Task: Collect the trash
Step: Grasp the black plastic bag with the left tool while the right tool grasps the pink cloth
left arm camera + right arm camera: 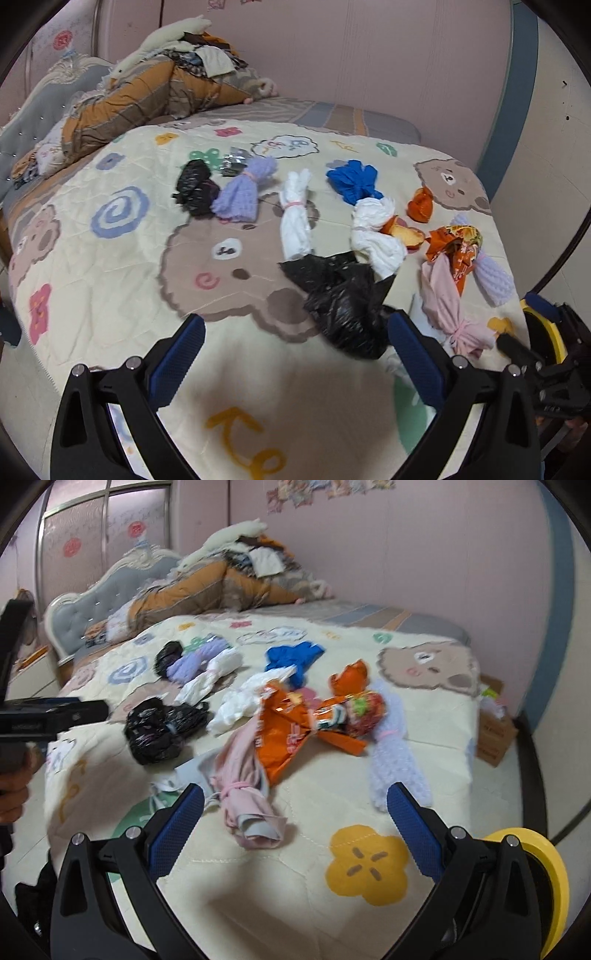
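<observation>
Several pieces of trash lie scattered on a cream bear-print quilt [110,295]. A crumpled black plastic bag [343,299] lies just ahead of my open left gripper [295,350], by its right finger. A pink tied bundle [243,794] sits right before my open right gripper [295,827]. Beyond it lie orange snack wrappers [295,731], a lilac knit bundle [395,764], white bags [373,232], a blue glove [354,181] and another black bag [194,186]. Neither gripper holds anything.
A heap of bedding and clothes [155,92] fills the head of the bed against the padded headboard [81,616]. A cardboard box [495,731] stands on the floor past the bed's right corner. The pink wall runs behind. A yellow tape roll [535,878] rides beside my right gripper.
</observation>
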Action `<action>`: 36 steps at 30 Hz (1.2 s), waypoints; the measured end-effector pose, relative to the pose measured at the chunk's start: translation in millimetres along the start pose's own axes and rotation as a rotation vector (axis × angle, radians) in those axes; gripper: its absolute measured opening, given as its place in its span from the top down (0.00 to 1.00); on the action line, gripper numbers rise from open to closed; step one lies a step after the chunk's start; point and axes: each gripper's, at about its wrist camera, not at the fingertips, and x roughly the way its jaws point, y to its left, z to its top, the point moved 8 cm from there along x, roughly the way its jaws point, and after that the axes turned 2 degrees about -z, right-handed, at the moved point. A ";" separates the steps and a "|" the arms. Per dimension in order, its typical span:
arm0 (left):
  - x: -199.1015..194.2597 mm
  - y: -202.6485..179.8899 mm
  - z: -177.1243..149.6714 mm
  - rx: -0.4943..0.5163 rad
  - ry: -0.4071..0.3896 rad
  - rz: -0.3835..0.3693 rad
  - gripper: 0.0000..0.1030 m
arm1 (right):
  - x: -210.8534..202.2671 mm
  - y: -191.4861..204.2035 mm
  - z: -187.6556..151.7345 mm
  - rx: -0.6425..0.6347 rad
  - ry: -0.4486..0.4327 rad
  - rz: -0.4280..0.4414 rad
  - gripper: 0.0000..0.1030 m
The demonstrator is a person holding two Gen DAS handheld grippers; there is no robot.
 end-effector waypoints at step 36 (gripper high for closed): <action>67.5 -33.3 -16.5 -0.060 0.124 -0.212 0.72 | 54.7 35.9 -21.9 -0.049 0.202 0.118 0.77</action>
